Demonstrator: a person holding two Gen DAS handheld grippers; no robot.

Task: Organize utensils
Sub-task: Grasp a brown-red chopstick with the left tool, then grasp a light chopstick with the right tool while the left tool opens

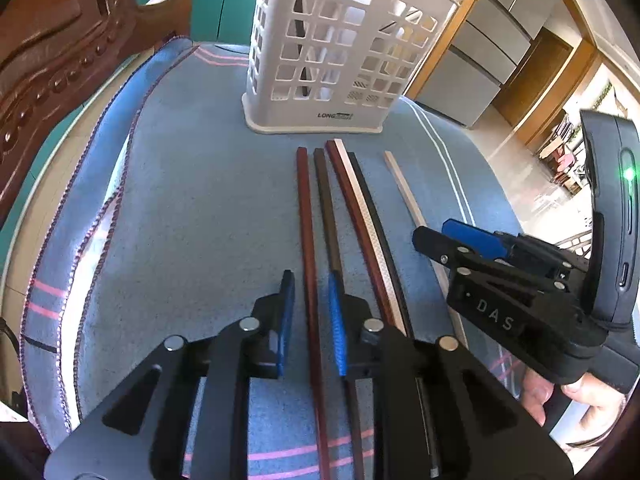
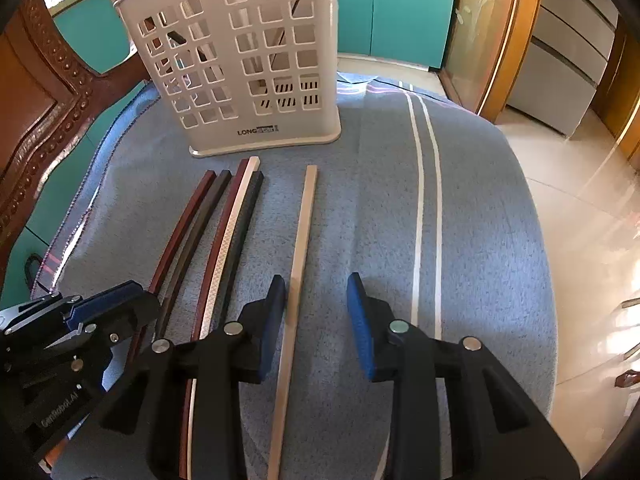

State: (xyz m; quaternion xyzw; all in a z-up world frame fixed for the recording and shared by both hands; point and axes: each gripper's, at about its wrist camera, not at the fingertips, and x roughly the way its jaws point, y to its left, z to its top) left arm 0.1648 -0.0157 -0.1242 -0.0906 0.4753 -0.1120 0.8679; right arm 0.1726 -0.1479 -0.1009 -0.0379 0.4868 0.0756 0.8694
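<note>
Six long square-section chopsticks lie roughly parallel on the blue-grey towel [image 2: 480,208] covering the desk, ends toward the white perforated plastic utensil basket [image 2: 240,60], which already has a few sticks in it.

The left tongs [image 1: 312,320] straddle the dark red chopstick [image 1: 308,240]. The right tongs [image 2: 316,320] straddle the lone pale wood chopstick [image 2: 298,260], set apart from the other five.

Likely step: grasp, one stick per tool.
- Centre each stick between the pads and close square to it so it doesn't roll.
- On the left, the dark brown chopstick [image 1: 326,208] runs under the right-hand pad; best to keep it out of the pinch.

Left tongs: narrowly open, holding nothing. Right tongs: wide open, left pad just beside the stick; contact unclear.
</note>
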